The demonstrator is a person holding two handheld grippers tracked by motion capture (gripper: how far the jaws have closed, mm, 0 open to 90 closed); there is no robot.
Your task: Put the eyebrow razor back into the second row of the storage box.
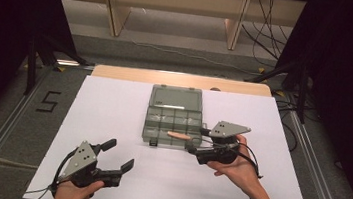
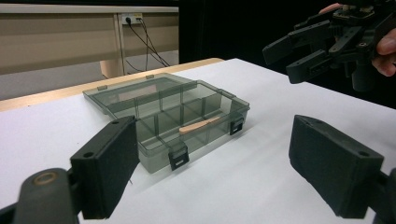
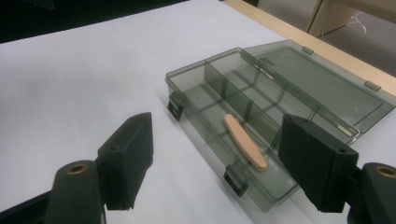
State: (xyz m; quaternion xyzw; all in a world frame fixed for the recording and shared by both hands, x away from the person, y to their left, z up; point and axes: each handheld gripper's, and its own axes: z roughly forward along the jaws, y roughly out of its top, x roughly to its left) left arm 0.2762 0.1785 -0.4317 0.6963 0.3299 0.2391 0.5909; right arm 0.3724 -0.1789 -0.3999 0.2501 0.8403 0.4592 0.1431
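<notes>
1. A clear box (image 1: 173, 124), lid laid open, is seen at the bench (image 1: 113, 102) centre; a wooden stick (image 1: 179, 136) lies across its near compartments.
2. The right gripper (image 1: 194, 148), released and empty, is held at the box's 4 o'clock.
3. The left gripper (image 1: 120, 154), released, is held at 7 o'clock, well apart.
4. The box's black latches (image 3: 235, 181) are made plain in the right gripper view.

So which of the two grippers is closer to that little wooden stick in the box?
The right gripper. It hovers open just beside the wooden stick at the organizer box's front right corner; the left gripper sits open, well back toward the person.
</notes>
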